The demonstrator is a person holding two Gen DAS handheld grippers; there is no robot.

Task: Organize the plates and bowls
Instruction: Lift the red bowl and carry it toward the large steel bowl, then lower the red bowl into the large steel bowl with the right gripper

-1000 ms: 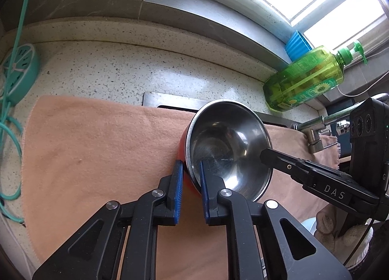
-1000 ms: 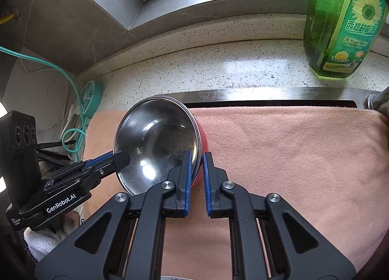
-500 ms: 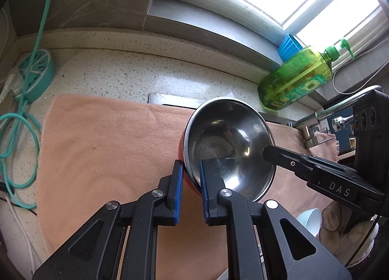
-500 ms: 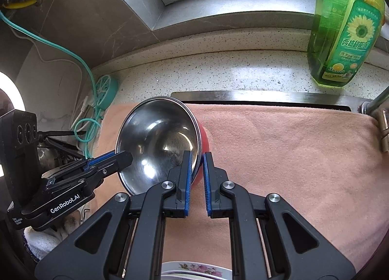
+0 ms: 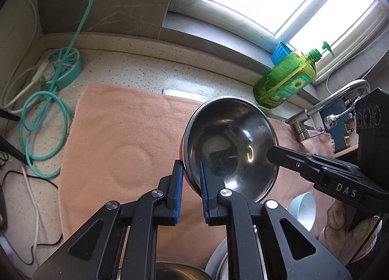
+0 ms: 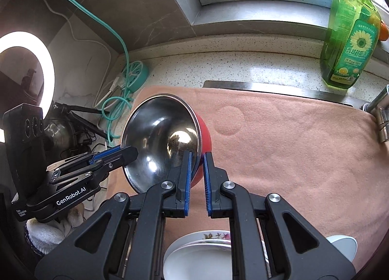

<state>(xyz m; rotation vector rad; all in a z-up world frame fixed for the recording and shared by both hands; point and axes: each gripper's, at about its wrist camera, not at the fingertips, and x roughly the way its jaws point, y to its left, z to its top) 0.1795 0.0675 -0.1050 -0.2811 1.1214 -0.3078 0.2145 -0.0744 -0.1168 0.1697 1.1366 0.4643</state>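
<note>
In the left wrist view, the left claw (image 5: pixel 190 182) is pinching the near rim of the steel bowl (image 5: pixel 231 148) at frame centre, jaws nearly closed with the rim between the pads, while the right claw (image 5: pixel 272 152) is entering from the right and gripping the opposite rim. Two grips are probably steadying it in the air above the pink towel (image 5: pixel 121 134).

In the right wrist view, the bowl (image 6: pixel 160 141) is tilting on edge at centre left, its mouth facing left and its red underside facing the towel (image 6: pixel 279 146). The right claw (image 6: pixel 195 178) is clamping its lower rim; the left claw (image 6: pixel 132 152) is biting from the left. Plates (image 6: pixel 201 250) are waiting at the bottom edge.
</note>
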